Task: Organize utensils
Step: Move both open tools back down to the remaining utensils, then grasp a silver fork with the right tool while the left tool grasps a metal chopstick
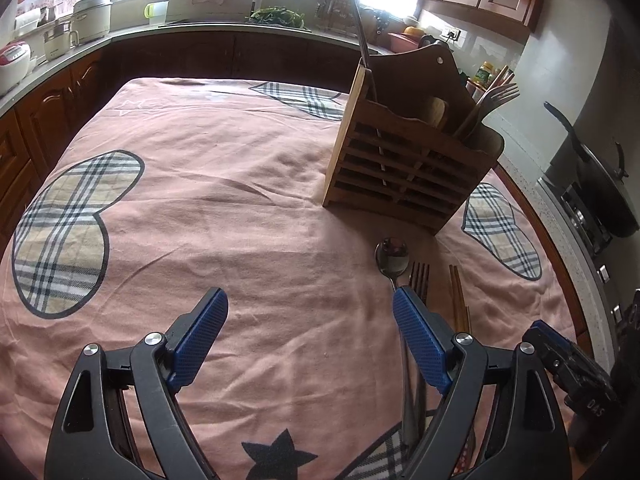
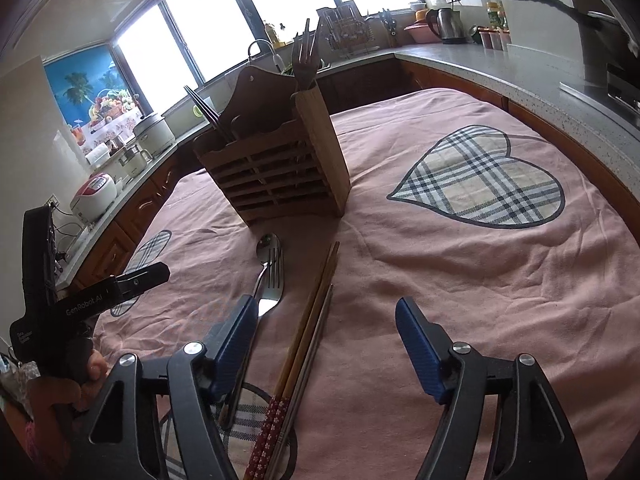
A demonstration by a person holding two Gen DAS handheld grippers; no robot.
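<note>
A wooden slatted utensil holder (image 1: 404, 168) (image 2: 276, 164) stands on the pink tablecloth and holds a fork, chopsticks and a long metal handle. In front of it lie a metal spoon (image 1: 392, 258) (image 2: 269, 246), a metal fork (image 1: 418, 280) (image 2: 273, 276), wooden chopsticks (image 1: 460, 300) (image 2: 310, 320) and metal chopsticks (image 2: 316, 336). My left gripper (image 1: 310, 312) is open and empty, its right finger over the spoon handle. My right gripper (image 2: 326, 320) is open and empty, straddling the chopsticks.
The pink cloth (image 1: 240, 200) with plaid hearts covers the table. Kitchen counters ring it, with rice cookers (image 2: 96, 192), a kettle (image 2: 446, 24), a sink and a dark pan (image 1: 600, 184) on a stove at the right. The left gripper body (image 2: 72, 304) shows in the right wrist view.
</note>
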